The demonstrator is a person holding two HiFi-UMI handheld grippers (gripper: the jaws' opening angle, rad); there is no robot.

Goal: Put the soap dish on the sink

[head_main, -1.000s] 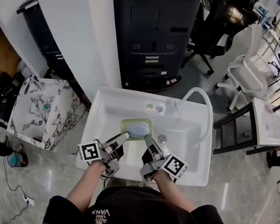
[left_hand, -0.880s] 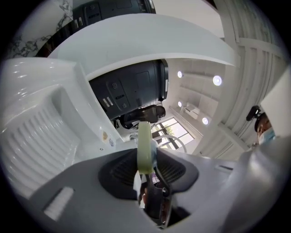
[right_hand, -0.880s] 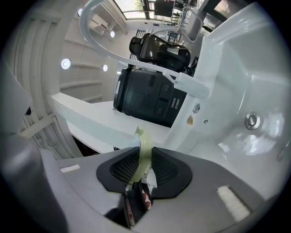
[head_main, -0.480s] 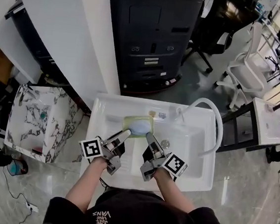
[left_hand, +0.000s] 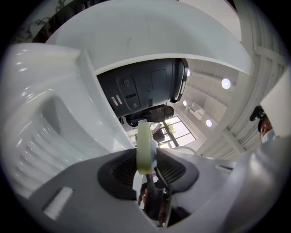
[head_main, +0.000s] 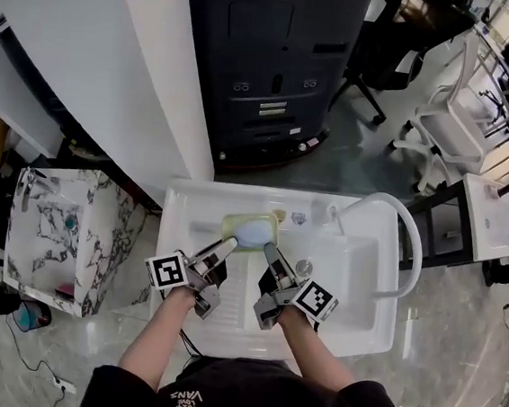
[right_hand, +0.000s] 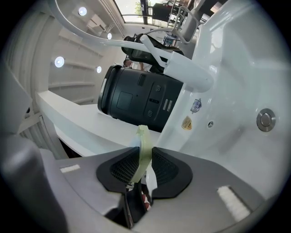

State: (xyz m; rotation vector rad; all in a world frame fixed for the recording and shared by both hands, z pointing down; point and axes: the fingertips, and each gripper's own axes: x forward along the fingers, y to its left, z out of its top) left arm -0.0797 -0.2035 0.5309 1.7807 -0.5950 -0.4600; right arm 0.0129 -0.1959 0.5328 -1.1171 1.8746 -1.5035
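We stand at the front edge of the white sink (head_main: 362,320) with both bare forearms (head_main: 159,337) stretched forward over the basin and roughly parallel. The left gripper (head_main: 230,242) and the right gripper (head_main: 270,248) point away from us, about level and angled slightly toward each other. Their marker cubes (head_main: 165,272) sit over the front half of the basin.

Between the two sets of tips is the pale green soap dish (head_main: 248,228), with a light blue bar of soap (head_main: 253,235) in it. The dish is at the back edge of the sink, left of the tap's base. We cannot tell whether it rests on the ledge or hangs just above it.

The head view shows the layout but not the grip itself. The left gripper view shows that gripper's dark ribbed pads closed onto the dish's left rim, with only the thin green edge standing between them. The right gripper view shows the same on the other rim, with the jaws set narrower and pinching the lip.

The right gripper view alone shows the white tap spout (right_hand: 178,68), two small stickers (right_hand: 187,122) on the back wall of the basin and the round drain plug (right_hand: 266,119). From the head view we also see the white hose (head_main: 409,250) arching to the right, the black cabinet (head_main: 270,55) behind the sink and a marbled basin (head_main: 53,231) off to the left.
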